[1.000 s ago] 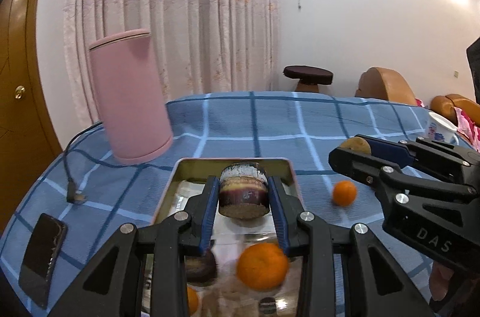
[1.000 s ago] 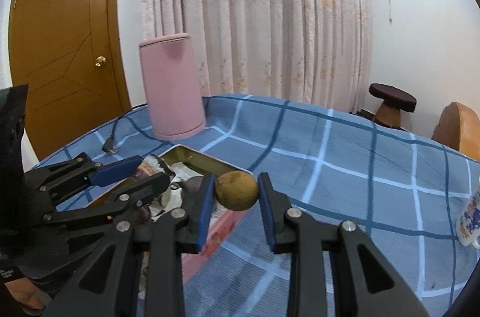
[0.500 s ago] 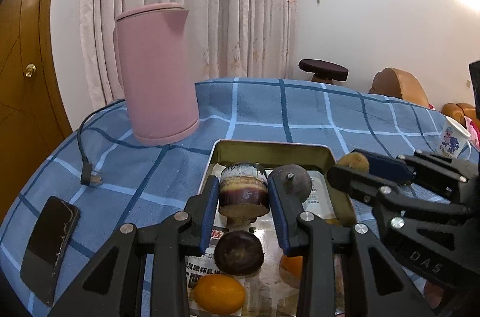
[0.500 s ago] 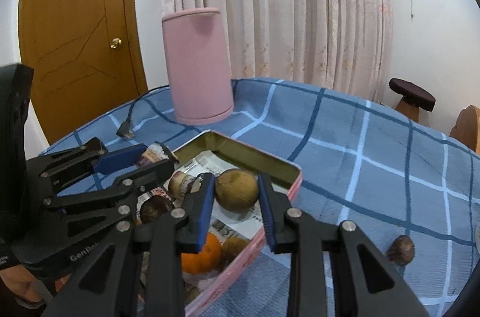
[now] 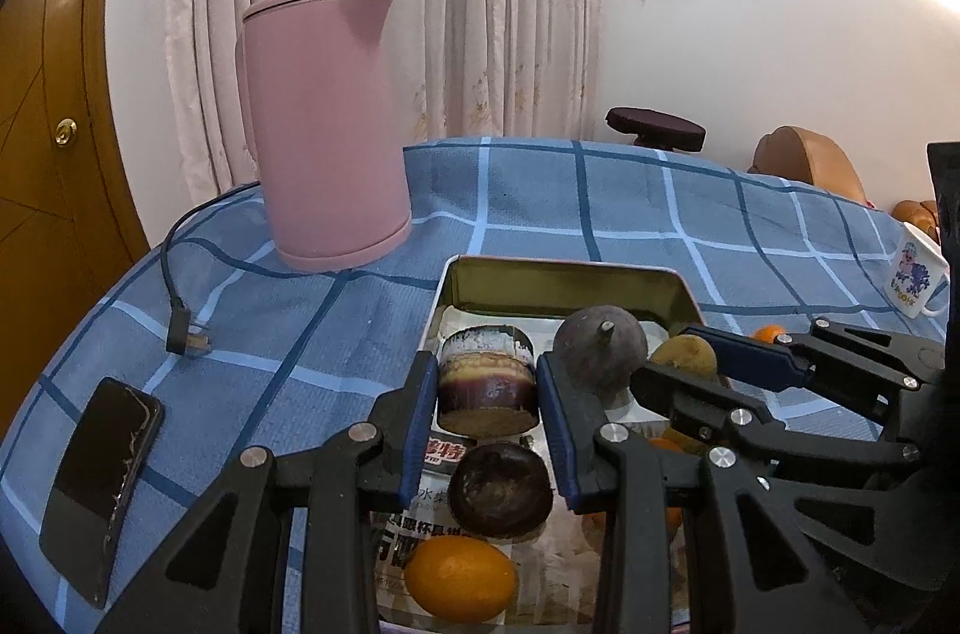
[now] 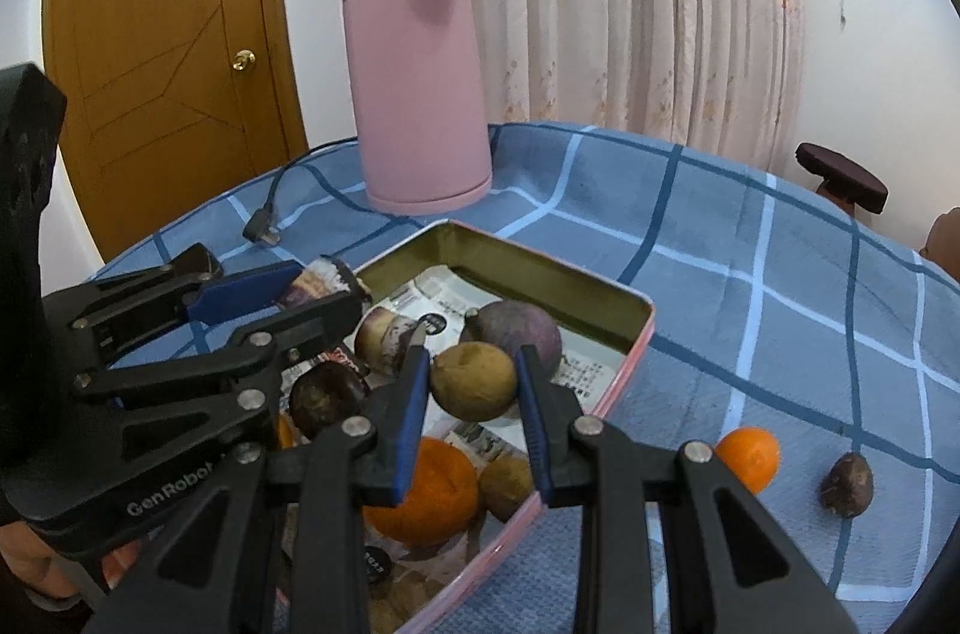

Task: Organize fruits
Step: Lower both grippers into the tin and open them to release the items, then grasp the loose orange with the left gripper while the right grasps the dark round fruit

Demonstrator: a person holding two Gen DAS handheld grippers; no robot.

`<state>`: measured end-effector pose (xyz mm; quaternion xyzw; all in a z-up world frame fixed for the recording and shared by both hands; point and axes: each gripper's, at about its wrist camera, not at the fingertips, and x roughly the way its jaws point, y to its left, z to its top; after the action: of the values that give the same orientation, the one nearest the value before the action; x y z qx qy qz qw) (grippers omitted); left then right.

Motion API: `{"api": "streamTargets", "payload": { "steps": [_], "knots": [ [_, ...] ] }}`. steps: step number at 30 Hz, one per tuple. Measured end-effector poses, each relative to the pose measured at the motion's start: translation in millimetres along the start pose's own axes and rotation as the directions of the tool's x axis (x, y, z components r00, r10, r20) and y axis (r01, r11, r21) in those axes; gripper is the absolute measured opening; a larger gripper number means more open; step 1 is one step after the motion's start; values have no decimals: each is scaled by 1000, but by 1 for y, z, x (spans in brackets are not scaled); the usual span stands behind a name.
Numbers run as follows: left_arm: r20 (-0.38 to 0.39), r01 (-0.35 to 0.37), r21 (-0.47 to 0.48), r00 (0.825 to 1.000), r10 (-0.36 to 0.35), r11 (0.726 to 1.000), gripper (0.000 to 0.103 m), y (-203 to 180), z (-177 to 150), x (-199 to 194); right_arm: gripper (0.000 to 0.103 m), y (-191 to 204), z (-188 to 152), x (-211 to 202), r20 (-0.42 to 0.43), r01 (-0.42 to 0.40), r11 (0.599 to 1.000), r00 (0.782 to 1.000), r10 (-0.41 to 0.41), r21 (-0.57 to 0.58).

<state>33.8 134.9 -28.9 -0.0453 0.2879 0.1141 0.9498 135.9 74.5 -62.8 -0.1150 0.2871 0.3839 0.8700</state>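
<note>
My left gripper [image 5: 486, 388] is shut on a short dark-banded cut piece of sugarcane [image 5: 486, 382], held over the left part of the pink tin tray [image 5: 564, 277]. My right gripper [image 6: 474, 382] is shut on a round brown-green fruit [image 6: 474, 380] above the tray [image 6: 636, 334]. Inside the tray lie a purple fig-like fruit [image 5: 600, 352], a dark round fruit [image 5: 501, 490], a yellow-orange citrus [image 5: 459, 580] and an orange [image 6: 432, 484]. On the cloth outside the tray rest a small orange [image 6: 747, 457] and a dark brown fruit [image 6: 847, 484].
A pink kettle [image 5: 324, 129] stands behind the tray, its black cord and plug [image 5: 189, 337] trailing left. A black phone [image 5: 102, 484] lies at the table's left edge. A white printed mug [image 5: 912, 277] sits far right. Blue checked cloth [image 6: 750, 274] covers the table.
Both grippers have come down and forward over the tray with their fruits still held. The tray and kettle now look larger and closer; more of the tray's fruit is in view.
</note>
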Motion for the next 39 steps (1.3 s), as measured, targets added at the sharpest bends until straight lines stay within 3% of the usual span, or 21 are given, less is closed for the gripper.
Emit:
{"api": "streamTargets", "payload": {
  "steps": [10, 12, 15, 20, 23, 29, 35, 39],
  "knots": [
    [-35, -29, 5, 999, 29, 1000, 36, 3, -8, 5, 35, 4, -8, 12, -61, -48, 999, 997, 47, -11],
    [-41, -43, -2, 998, 43, 999, 36, 5, -8, 4, 46, 3, -8, 9, -51, -43, 999, 998, 43, -8],
    [-21, -47, 5, 999, 47, 999, 40, 3, -7, -6, 55, -2, -9, 1, -32, -51, 999, 998, 52, 12],
    [16, -47, 3, 999, 47, 999, 73, -6, 1, -20, 64, -21, -10, -23, 19, -40, 998, 999, 39, 42],
    [35, -29, 28, 999, 28, 999, 77, -22, 4, -27, 70, -40, -13, -43, 46, 5, 998, 999, -8, 60],
    [24, 22, 112, 999, -25, 993, 78, -69, 6, -24, 72, -92, -23, -72, 58, 120, 983, 990, -129, 139],
    [23, 69, 175, 997, -74, 982, 78, -112, 12, -19, 72, -136, -34, -82, 23, 247, 947, 966, -257, 206],
    [-4, 108, 178, 994, -109, 978, 78, -133, 17, -5, 70, -159, -42, -78, -33, 288, 926, 957, -289, 246]
  ]
}}
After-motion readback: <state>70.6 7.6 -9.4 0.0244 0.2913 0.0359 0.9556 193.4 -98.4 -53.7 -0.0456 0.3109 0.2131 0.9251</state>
